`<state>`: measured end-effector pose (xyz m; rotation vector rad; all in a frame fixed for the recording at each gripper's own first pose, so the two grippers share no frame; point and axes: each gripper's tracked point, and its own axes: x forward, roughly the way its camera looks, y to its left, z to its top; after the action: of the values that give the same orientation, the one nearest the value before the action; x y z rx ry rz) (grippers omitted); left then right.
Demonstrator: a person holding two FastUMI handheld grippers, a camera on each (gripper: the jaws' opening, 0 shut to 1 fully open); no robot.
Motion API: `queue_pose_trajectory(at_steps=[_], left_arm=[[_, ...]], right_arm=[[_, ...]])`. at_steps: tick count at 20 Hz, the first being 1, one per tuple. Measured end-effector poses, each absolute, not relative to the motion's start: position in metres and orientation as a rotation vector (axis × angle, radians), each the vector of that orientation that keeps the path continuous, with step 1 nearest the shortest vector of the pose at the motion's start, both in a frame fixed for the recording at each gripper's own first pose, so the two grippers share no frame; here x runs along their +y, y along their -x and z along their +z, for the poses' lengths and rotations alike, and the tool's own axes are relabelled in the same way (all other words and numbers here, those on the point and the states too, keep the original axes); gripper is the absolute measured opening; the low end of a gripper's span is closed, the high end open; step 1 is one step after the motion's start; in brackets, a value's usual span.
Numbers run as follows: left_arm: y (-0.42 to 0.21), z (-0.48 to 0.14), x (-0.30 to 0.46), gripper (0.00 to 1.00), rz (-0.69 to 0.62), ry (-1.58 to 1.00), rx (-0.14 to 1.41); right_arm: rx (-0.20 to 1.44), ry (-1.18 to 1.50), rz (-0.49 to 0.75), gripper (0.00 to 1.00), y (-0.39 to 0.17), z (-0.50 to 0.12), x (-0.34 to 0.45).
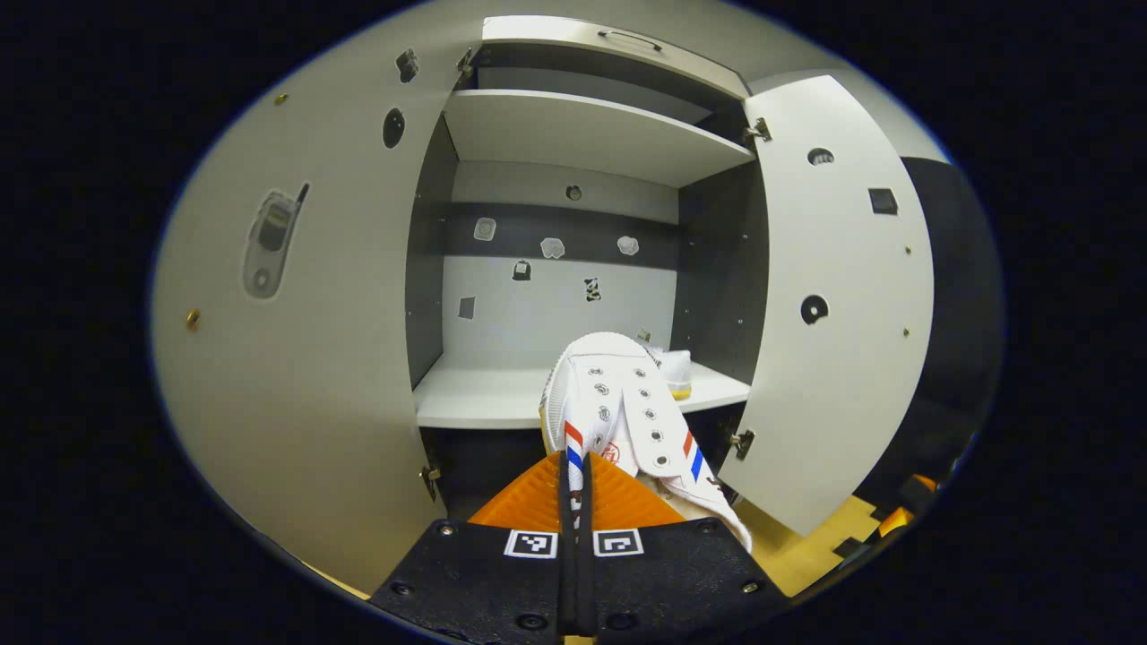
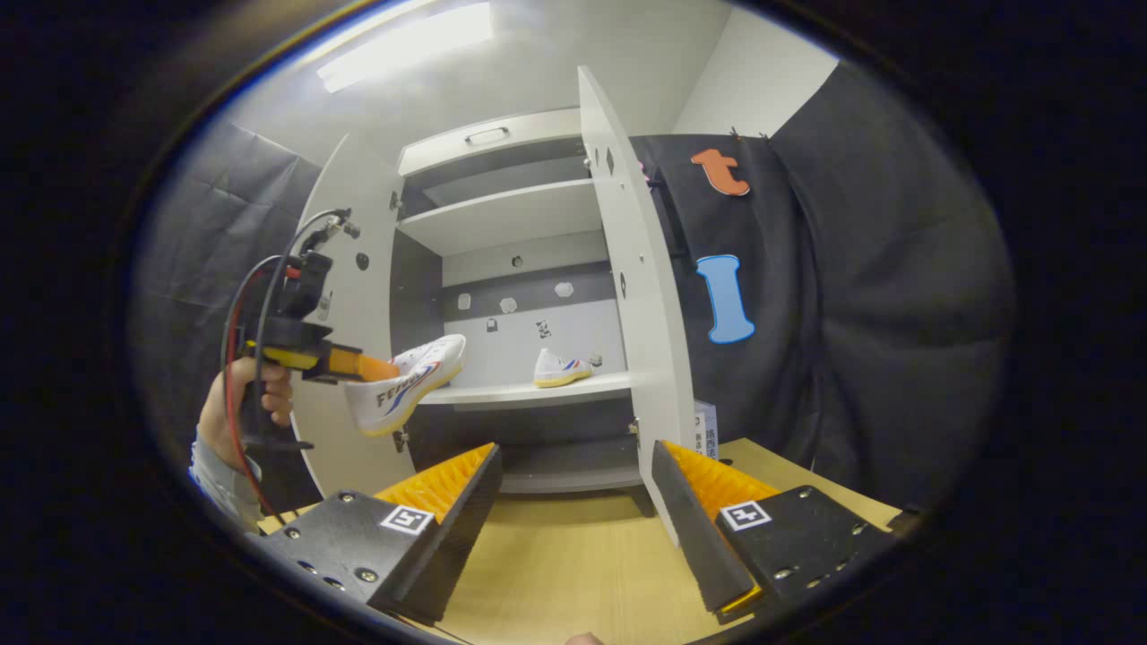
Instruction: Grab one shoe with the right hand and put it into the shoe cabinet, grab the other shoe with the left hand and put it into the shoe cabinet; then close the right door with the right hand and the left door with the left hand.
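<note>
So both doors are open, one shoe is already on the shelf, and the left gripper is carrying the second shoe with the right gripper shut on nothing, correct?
One thing is off: the right gripper is open, its fingers spread wide in the right gripper view. The rest stands: both doors are open, one shoe sits on the shelf, and the left gripper carries the second shoe.

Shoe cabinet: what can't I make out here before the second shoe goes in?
- Shoe on the shelf: left gripper view, mostly hidden behind the held shoe.
- Left gripper: right gripper view, fingertips hidden by the held shoe.
- Cabinet bottom compartment: both views, dark, contents unclear.
</note>
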<state>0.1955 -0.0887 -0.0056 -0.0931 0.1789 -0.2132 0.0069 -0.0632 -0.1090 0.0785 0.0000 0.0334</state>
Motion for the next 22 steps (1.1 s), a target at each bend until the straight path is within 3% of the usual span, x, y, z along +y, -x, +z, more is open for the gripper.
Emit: queue_pose_trajectory(at_steps=[10, 13, 22], left_arm=[[-0.349, 0.056, -0.094, 0.00, -0.149, 0.129, 0.114], [-0.380, 0.035, -0.095, 0.00, -0.142, 0.077, 0.142], [-0.440, -0.042, -0.065, 0.00, -0.030, 0.122, 0.339]], right_arm=[[-0.034, -0.098, 0.088, 1.00, 0.012, -0.106, -0.056], [-0.062, -0.119, 0.129, 0.99, 0.017, -0.100, -0.047], [-0.071, -0.054, 0.057, 0.99, 0.010, -0.097, -0.060]])
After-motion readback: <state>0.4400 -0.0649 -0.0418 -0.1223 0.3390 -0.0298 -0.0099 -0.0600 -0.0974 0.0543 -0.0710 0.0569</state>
